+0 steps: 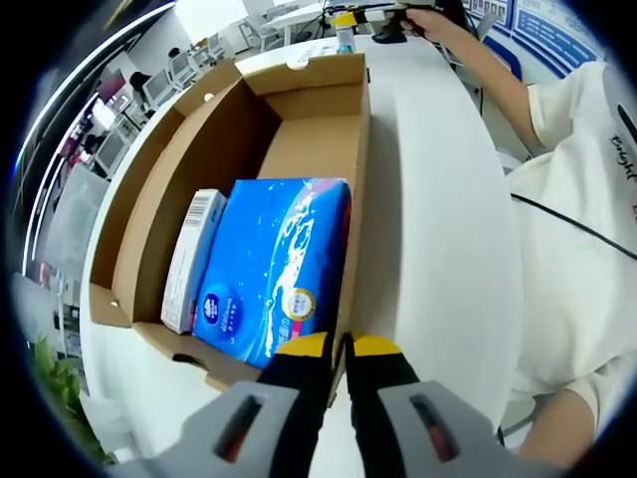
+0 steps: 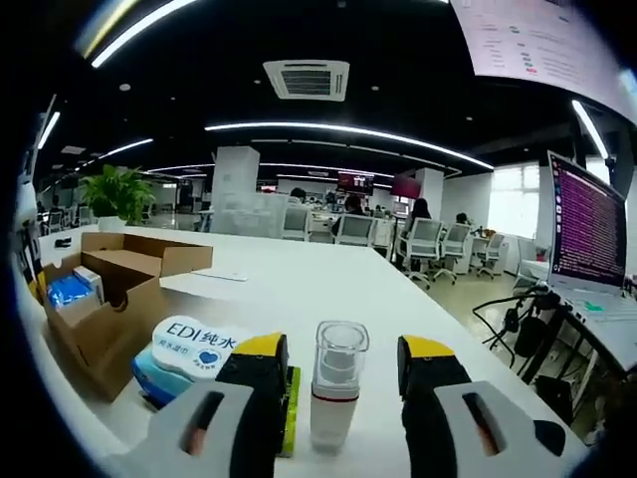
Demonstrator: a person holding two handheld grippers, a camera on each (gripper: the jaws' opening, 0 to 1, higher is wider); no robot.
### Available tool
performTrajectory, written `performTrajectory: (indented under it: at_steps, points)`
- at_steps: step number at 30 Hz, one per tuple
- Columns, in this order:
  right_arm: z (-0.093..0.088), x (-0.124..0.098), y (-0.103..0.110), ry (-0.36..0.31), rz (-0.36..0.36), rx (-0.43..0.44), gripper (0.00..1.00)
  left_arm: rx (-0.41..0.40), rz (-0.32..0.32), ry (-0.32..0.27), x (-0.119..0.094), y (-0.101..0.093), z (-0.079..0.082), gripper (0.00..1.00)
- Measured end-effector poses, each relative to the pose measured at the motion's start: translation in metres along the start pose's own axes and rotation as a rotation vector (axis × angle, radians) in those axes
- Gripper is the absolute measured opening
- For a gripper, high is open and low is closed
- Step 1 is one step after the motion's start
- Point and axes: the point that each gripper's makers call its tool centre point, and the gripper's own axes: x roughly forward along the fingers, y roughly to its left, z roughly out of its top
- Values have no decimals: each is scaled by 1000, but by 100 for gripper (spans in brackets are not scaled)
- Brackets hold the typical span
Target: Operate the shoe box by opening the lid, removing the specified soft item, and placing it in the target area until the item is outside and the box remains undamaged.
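Left gripper (image 1: 338,349): seen in the left gripper view with its yellow-tipped jaws drawn almost together over the near wall of the cardboard box; whether that wall is pinched between them cannot be told.
Right gripper (image 2: 341,363): seen in the right gripper view with its jaws held wide apart, a small clear bottle standing upright between them without being touched.
Cardboard box (image 1: 129,199): set on the white table (image 1: 438,229), open at the top, its flaps folded outward; in the right gripper view it is seen at the far left of the table.
Blue soft pack (image 1: 274,264): laid inside the box, against the wall nearest the left gripper, taking up most of the floor at that end.
White carton (image 1: 194,259): stood on edge inside the box, pressed against the blue soft pack on its far side.
Clear bottle (image 2: 336,393): fitted with a clear cap and a red band at its neck, placed on the table.
Wipes pack (image 2: 184,363): a blue pack with a white lid bearing printed letters, laid on the table just beside the right gripper's left jaw, near the box.
Person (image 1: 572,249): seated at the table edge in a pale shirt, an arm stretched towards the far end.
Laptop (image 2: 587,239): open at the right of the table, its screen lit.
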Motion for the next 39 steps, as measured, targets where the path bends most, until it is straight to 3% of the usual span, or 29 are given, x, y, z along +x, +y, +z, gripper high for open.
performTrajectory:
  at_steps: [1, 4, 7, 11, 13, 16, 23, 31, 34, 39]
  points:
    - [5, 0, 5, -28, 24, -33, 46, 1, 0, 1, 0, 0, 0, 6]
    - [7, -3, 5, -17, 16, -25, 47, 0, -1, 0, 0, 0, 0, 6]
    - [17, -7, 6, -48, 20, -16, 49, 1, 0, -1, 0, 0, 0, 6]
    - [21, -10, 15, -26, 61, -17, 55, 1, 1, -3, 0, 0, 0, 6]
    - [29, -13, 17, -60, 66, -51, 57, 1, 0, -3, 0, 0, 0, 6]
    - [34, -15, 16, -71, 63, -30, 57, 4, -2, -4, 0, -1, 0, 6]
    - [45, -20, 22, -120, 83, -61, 49, -1, -6, -6, 0, 0, 0, 6]
    - [67, -32, 39, -193, 148, -80, 49, -1, -3, -5, 0, 0, 0, 6]
    - [68, -33, 47, -178, 186, -52, 49, -1, -3, -4, 0, 0, 1, 6]
    - [77, -37, 57, -210, 206, -62, 49, 5, -8, -9, 0, 0, 1, 5]
